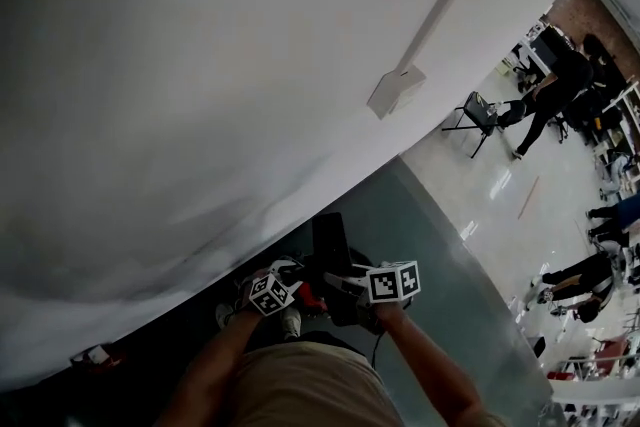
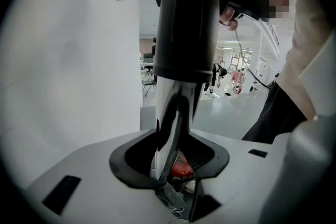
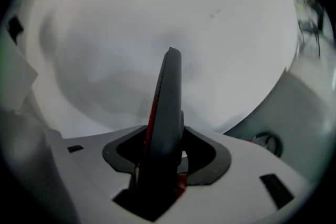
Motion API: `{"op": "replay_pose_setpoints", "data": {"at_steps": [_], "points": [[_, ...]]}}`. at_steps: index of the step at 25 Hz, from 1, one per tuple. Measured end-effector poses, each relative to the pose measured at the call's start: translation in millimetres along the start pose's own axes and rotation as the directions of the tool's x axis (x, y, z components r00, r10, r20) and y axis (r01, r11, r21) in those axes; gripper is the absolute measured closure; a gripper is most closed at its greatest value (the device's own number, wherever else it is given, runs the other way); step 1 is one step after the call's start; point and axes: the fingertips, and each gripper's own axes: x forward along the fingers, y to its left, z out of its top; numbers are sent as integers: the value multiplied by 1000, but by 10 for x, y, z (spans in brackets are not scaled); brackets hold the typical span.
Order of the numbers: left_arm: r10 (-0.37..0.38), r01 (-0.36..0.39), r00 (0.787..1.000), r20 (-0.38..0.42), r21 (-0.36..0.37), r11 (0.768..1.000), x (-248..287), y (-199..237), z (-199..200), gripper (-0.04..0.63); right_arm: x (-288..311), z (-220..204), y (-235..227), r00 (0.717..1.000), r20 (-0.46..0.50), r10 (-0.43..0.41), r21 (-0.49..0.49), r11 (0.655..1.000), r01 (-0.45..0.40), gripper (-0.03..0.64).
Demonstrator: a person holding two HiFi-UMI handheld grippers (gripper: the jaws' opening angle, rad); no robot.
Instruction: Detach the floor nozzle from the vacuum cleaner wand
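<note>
As seen from the head: two forearms [image 1: 215,365] reaching down to a dim spot at the foot of a white wall [image 1: 200,65], hard to read there.
Left claw [image 2: 173,162]: closes on the wand [image 2: 179,102], jaws drawn partly in, pads against the tube on both sides.
Wand: stands between the left claw's jaws, bright metal below and a broad black collar [image 2: 186,23] above, with a red part [image 2: 181,165] just under it, down in the jaw gap.
Right claw [image 3: 165,165]: grips the floor nozzle [image 3: 167,113], jaws a fair way apart yet pressed on its dark body.
Floor nozzle: rises edge-on from between the right claw's jaws, dark grey, narrowing toward its top, red along its left edge.
Claws together: near each other in the head view, low in the frame, the left one rolled to one side.
Joint of wand and nozzle: joined or apart, not readable in any view.
Floor [image 1: 450,245]: grey-green beside the wall, glossy white beyond.
Background: a folding chair [image 1: 478,115] and several people [image 1: 560,85] well apart from the claws, across the room; a person in a light top [image 2: 310,60] at the right edge of the left gripper view.
</note>
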Motion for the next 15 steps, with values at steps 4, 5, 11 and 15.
{"op": "replay_pose_setpoints", "data": {"at_steps": [4,5,11,15], "points": [[32,-32,999,-11,-7,999,70,-77,48,437,-93,2,-179,995,-35,90,-10,996,-91,393],[35,-35,999,-30,2,999,98,-100,60,437,-125,12,-224,990,-21,141,36,989,-140,397],[28,-20,991,-132,62,998,252,-213,171,439,-94,-148,-361,982,-168,86,-124,987,-107,354],[19,-13,991,-134,46,999,249,-278,153,439,-76,-230,-287,965,-206,161,-34,985,-171,365]]}}
